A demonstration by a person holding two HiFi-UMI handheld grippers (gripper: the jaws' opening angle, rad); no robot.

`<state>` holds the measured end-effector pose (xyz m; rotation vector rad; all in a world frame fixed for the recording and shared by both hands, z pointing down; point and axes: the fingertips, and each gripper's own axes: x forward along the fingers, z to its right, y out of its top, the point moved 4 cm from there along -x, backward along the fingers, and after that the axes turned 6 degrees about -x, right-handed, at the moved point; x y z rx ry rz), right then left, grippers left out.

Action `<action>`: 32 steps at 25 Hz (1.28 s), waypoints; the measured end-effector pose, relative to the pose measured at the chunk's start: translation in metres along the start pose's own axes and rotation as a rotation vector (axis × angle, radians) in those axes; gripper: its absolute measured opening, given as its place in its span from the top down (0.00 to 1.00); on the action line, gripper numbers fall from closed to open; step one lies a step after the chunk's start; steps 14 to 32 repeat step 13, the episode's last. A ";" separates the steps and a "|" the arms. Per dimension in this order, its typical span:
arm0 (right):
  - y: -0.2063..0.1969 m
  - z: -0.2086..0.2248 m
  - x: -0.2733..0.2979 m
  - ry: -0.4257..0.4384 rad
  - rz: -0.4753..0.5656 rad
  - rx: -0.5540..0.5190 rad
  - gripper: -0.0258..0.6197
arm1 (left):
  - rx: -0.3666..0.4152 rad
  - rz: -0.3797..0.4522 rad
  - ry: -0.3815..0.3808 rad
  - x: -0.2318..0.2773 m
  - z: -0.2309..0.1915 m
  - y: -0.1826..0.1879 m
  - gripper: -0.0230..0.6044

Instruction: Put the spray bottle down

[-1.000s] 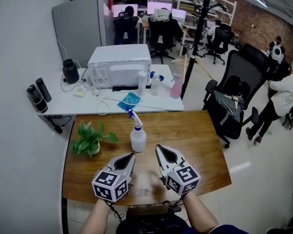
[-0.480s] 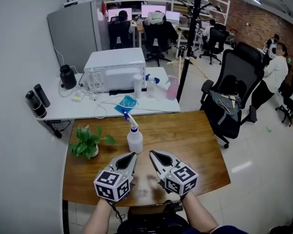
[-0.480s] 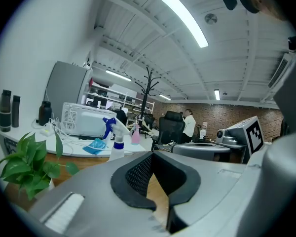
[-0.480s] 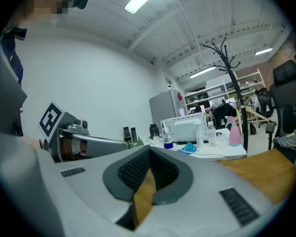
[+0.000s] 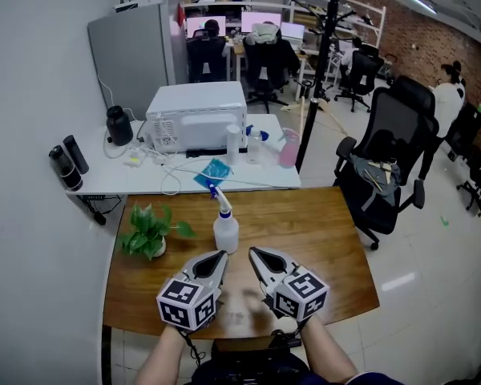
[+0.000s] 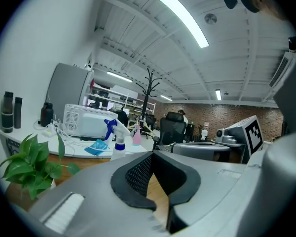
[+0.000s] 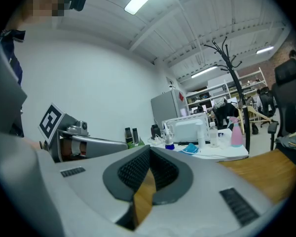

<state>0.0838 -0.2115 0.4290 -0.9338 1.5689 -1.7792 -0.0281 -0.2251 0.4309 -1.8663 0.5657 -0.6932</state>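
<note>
By the near edge of the table (image 5: 329, 239), left gripper (image 5: 221, 255) and right gripper (image 5: 253, 252) sit clenched, empty; spray bottle (image 5: 225, 233) stands upright; retreat without nudging it.

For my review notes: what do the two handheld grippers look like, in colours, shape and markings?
The left gripper and right gripper match: light grey shells taper to pointed tongs lined with black mesh-textured pads. Each carries a cube with black-and-white square markers at its rear end. A thin dark cable hangs under the left one.
</note>
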 end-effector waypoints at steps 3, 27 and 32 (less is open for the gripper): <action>0.000 0.000 -0.001 -0.001 0.000 0.004 0.96 | -0.001 0.000 0.001 -0.001 0.000 0.000 0.95; 0.005 -0.001 -0.004 -0.003 0.009 -0.003 0.96 | -0.003 0.004 0.001 -0.003 0.003 0.001 0.95; 0.005 -0.001 -0.004 -0.003 0.009 -0.003 0.96 | -0.003 0.004 0.001 -0.003 0.003 0.001 0.95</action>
